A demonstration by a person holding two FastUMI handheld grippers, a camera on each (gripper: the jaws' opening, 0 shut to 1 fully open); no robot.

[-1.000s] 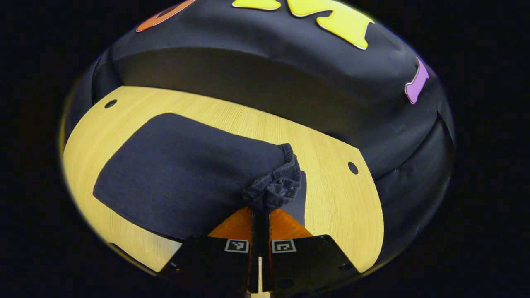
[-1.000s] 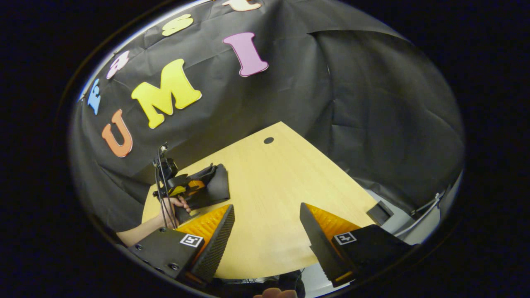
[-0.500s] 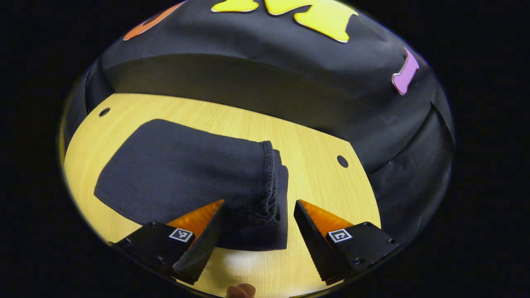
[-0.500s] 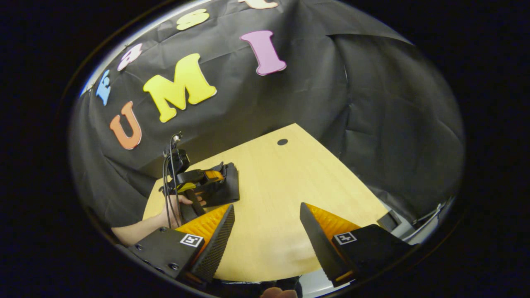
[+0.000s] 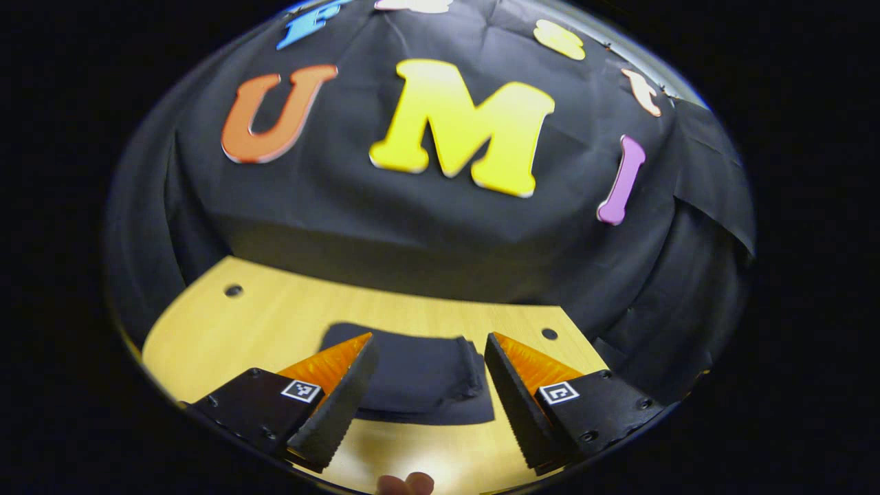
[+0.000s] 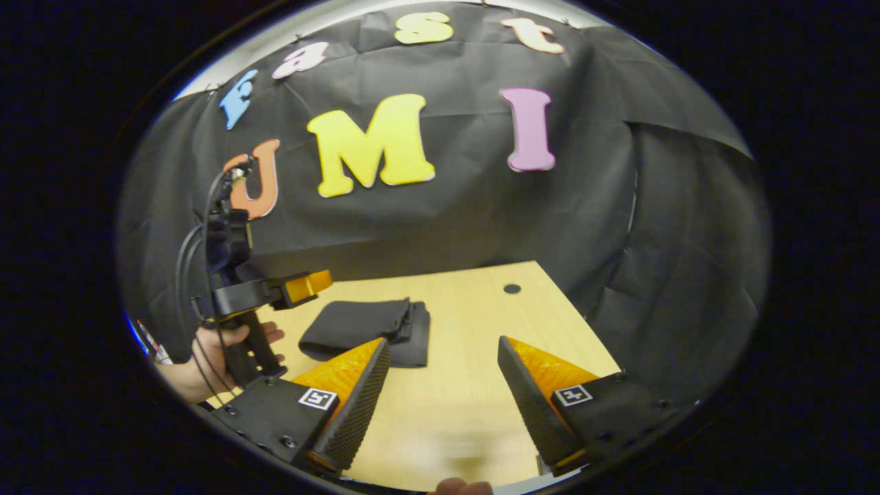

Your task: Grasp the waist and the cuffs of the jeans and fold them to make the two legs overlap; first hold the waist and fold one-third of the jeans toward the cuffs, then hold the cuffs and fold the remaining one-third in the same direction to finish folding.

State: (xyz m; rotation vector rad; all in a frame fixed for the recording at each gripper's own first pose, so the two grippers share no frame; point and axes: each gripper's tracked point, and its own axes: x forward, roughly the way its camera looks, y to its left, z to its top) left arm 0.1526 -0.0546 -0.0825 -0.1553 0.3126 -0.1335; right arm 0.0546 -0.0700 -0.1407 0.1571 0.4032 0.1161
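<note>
The dark jeans (image 5: 419, 375) lie folded into a compact flat bundle on the light wooden table (image 5: 275, 316), with the gathered edge at its right end. My left gripper (image 5: 430, 392) is open and raised above and short of the bundle, touching nothing. In the right gripper view the folded jeans (image 6: 364, 330) rest left of centre on the table (image 6: 481, 357). My right gripper (image 6: 440, 399) is open over bare wood, well apart from the cloth. The left gripper (image 6: 265, 292) also appears there, held up by a hand (image 6: 206, 350) to the left of the jeans.
Round holes mark the tabletop: one at the back left (image 5: 234, 290), one at the back right (image 5: 548, 334), and one (image 6: 511, 289) in the right gripper view. The black cloth wall (image 5: 440, 227) stands close behind the table. A fingertip (image 5: 405, 483) peeks in at the bottom edge.
The left gripper let go of the gathered edge of the jeans, opened, then lifted up and back. The right gripper stayed open and tilted up. The jeans lie flat and folded.
</note>
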